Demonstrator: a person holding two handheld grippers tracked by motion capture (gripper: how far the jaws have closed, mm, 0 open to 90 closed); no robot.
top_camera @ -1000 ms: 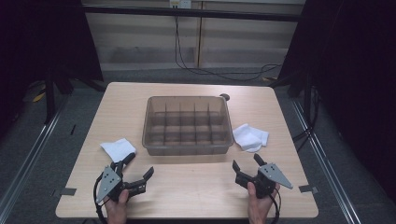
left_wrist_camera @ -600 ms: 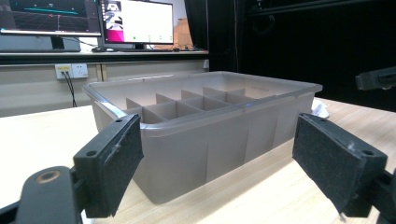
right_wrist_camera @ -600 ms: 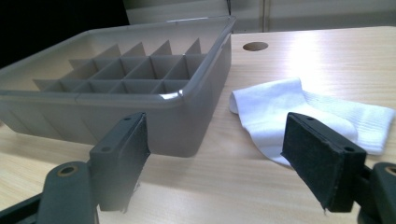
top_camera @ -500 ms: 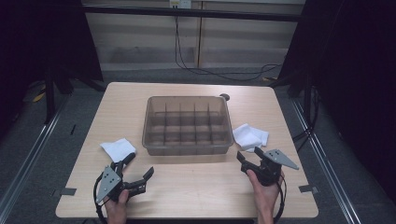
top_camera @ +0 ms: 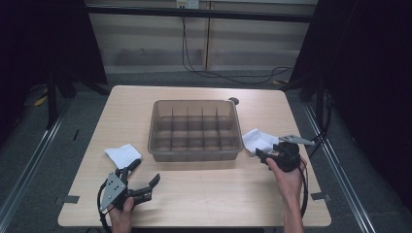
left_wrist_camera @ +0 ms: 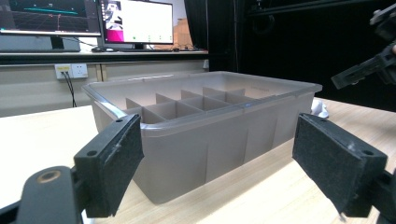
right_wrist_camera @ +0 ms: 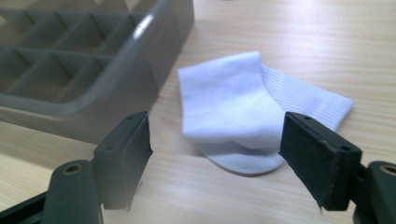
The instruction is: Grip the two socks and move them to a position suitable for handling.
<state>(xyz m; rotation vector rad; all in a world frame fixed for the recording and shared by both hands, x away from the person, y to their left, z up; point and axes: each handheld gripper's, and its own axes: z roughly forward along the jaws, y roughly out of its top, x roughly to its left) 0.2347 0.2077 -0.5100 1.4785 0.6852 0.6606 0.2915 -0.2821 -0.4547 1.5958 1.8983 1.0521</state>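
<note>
A translucent grey bin (top_camera: 194,103) with several divided compartments stands mid-table. One folded white sock (top_camera: 257,141) lies right of it, another white sock (top_camera: 124,154) left of it. My right gripper (top_camera: 265,151) hovers just above and short of the right sock, open; its jaws have just closed a little, and nothing is between them. In the right gripper view the sock (right_wrist_camera: 229,112) lies on the wood ahead of the right gripper (right_wrist_camera: 215,154), beside the bin's corner (right_wrist_camera: 154,42). My left gripper (top_camera: 145,171) rests open near the front left edge, facing the bin (left_wrist_camera: 201,126).
The wooden table (top_camera: 204,194) has bare space along its front. A dark round hole (top_camera: 234,101) sits behind the bin. Monitors (left_wrist_camera: 135,21) and a cable stand beyond the table; dark floor and rails flank both sides.
My right gripper has moved forward and up from the front right edge to the right sock. The left gripper has stayed put.
</note>
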